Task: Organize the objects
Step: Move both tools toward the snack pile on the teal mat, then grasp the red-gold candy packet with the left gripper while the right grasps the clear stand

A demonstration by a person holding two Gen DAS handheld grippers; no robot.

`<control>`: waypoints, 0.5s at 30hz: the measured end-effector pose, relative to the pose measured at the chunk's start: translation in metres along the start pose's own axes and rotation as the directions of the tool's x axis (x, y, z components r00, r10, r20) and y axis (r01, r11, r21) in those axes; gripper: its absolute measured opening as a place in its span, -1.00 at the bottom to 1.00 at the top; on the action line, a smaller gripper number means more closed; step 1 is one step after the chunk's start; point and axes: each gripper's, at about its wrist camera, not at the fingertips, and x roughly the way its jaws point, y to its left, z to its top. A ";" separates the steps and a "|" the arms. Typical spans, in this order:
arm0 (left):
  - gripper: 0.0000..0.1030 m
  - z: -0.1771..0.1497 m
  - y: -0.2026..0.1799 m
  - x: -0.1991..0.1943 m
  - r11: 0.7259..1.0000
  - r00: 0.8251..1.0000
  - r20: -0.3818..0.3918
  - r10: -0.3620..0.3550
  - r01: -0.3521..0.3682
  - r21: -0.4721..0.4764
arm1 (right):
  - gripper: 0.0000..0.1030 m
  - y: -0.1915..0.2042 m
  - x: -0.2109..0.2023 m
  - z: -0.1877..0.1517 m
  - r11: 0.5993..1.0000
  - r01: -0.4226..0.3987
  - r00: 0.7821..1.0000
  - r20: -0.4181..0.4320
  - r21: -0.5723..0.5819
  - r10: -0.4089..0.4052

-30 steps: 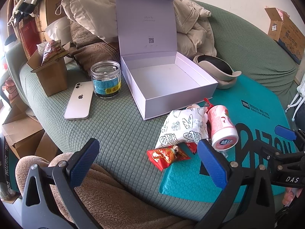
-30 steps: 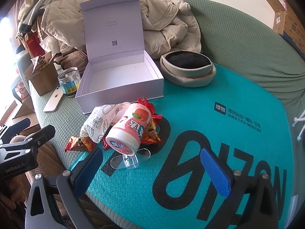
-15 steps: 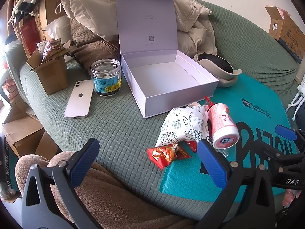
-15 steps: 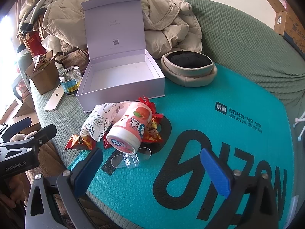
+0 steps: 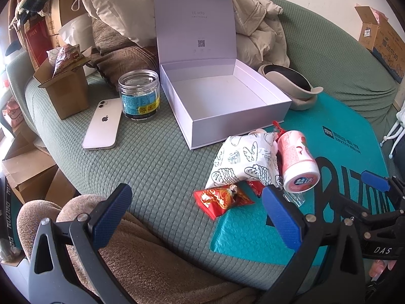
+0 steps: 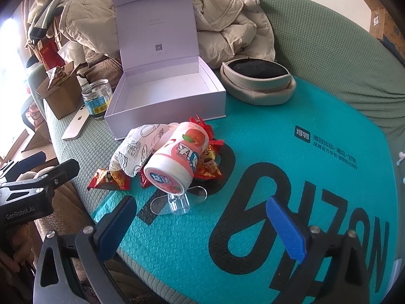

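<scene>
An open lilac box [image 5: 222,101] [image 6: 167,96] stands empty on the green couch with its lid upright. In front of it lies a pile: a pink gum bottle [image 5: 297,162] [image 6: 177,157] on its side, a white printed pouch [image 5: 245,162] [image 6: 136,149], red snack packets [image 5: 220,198] [image 6: 108,177] and a clear plastic piece [image 6: 177,201]. My left gripper [image 5: 195,217] is open and empty, just short of the pile. My right gripper [image 6: 202,225] is open and empty over the teal mailer [image 6: 278,177], near the clear piece.
A glass jar [image 5: 139,93], a white phone [image 5: 102,124] and a small cardboard box [image 5: 65,86] sit left of the lilac box. A beige cap [image 6: 258,81] lies to its right. Jackets are piled behind. A brown blanket [image 5: 139,261] is below the left gripper.
Both grippers have crept slightly toward the pile. Nothing on the couch has moved.
</scene>
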 end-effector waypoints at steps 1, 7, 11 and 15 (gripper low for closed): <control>1.00 -0.001 0.000 0.001 1.000 1.000 -0.004 -0.001 0.001 0.000 | 1.00 0.000 0.001 -0.001 1.000 -0.004 1.000 -0.004 -0.001 0.004; 1.00 -0.007 0.002 0.012 1.000 0.999 -0.046 -0.013 0.013 -0.003 | 1.00 0.004 0.011 -0.009 0.999 -0.035 0.999 -0.029 -0.028 0.034; 1.00 -0.009 0.003 0.017 1.000 0.998 -0.060 -0.022 0.022 0.003 | 1.00 0.004 0.021 -0.012 0.998 -0.062 0.997 -0.052 -0.028 0.060; 1.00 -0.010 0.003 0.024 0.999 0.996 -0.077 -0.049 0.051 0.013 | 1.00 0.004 0.031 -0.014 0.996 -0.083 0.994 -0.069 -0.031 0.081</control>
